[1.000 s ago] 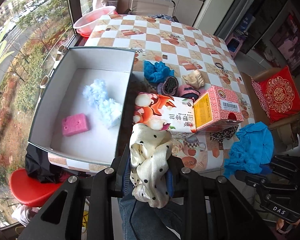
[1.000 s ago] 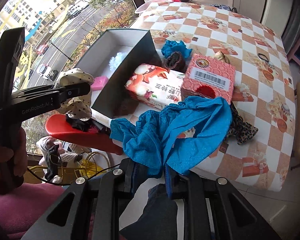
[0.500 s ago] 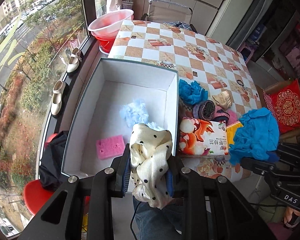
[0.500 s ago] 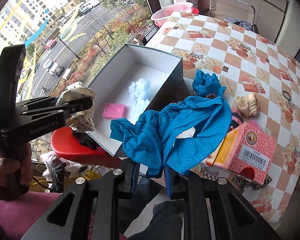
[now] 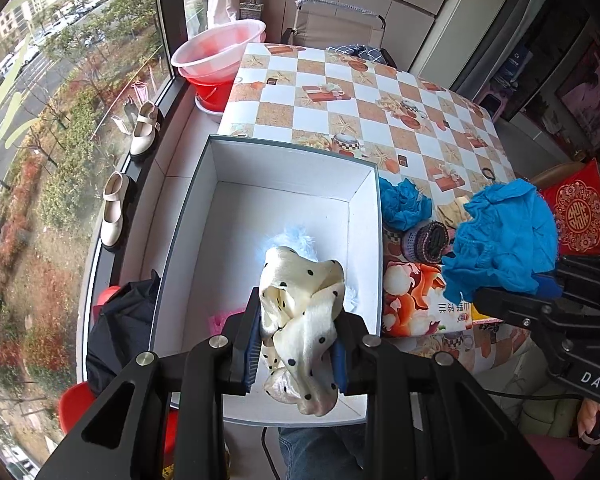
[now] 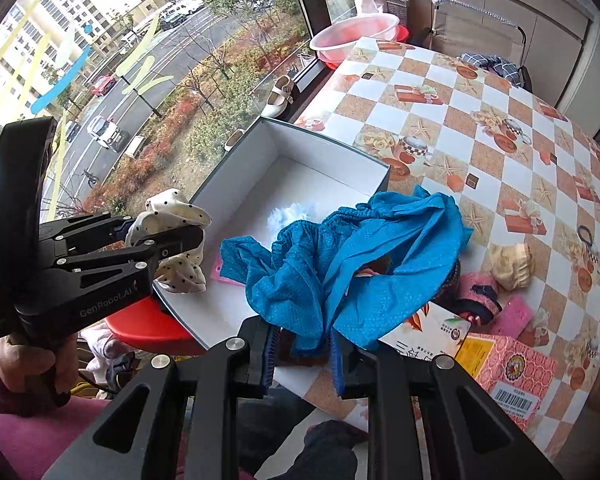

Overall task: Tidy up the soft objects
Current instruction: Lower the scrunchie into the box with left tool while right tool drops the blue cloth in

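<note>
Polka-dot scarf (image 5: 300, 312), pinched in left gripper (image 5: 296, 354) jaws, now above white box (image 5: 364, 216) interior; a second ago over counter (image 5: 380, 112) edge. Blue cloth (image 6: 352, 268), pinched in right gripper (image 6: 304, 356) jaws, likewise carried to box's near corner. Judgement: release next.

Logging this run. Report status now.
Left claw shut on cream polka-dot satin scrunchie, over open white box. Right claw shut on blue crinkled fabric cover. Nothing blocking the box.

Left tool (image 5: 296, 344) and right tool (image 6: 303, 354) both clamped, raised side by side.
</note>
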The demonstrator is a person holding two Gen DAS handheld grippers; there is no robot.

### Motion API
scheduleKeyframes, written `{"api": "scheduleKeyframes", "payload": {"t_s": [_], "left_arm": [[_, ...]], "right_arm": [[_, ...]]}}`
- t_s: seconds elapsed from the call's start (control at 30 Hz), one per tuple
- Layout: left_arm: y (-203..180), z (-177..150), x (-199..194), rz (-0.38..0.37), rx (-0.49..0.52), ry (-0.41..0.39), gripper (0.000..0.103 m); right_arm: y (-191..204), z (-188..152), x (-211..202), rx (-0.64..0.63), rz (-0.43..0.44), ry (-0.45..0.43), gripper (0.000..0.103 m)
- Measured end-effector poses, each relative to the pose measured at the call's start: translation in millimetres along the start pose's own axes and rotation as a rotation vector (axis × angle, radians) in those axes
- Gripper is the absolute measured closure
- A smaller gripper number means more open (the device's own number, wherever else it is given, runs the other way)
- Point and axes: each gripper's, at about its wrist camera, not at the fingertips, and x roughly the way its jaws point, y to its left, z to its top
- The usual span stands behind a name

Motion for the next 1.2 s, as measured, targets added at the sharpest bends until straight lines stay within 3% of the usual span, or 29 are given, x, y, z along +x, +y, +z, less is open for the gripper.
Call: {"api": "scheduleKeyframes", "payload": {"t_s": [1.2], "left_arm": [[14, 19, 26, -0.015, 0.013, 0.055, 0.072]], "right_arm": [[13, 42, 29, -0.035, 0.010, 0.051, 0.080]]}}
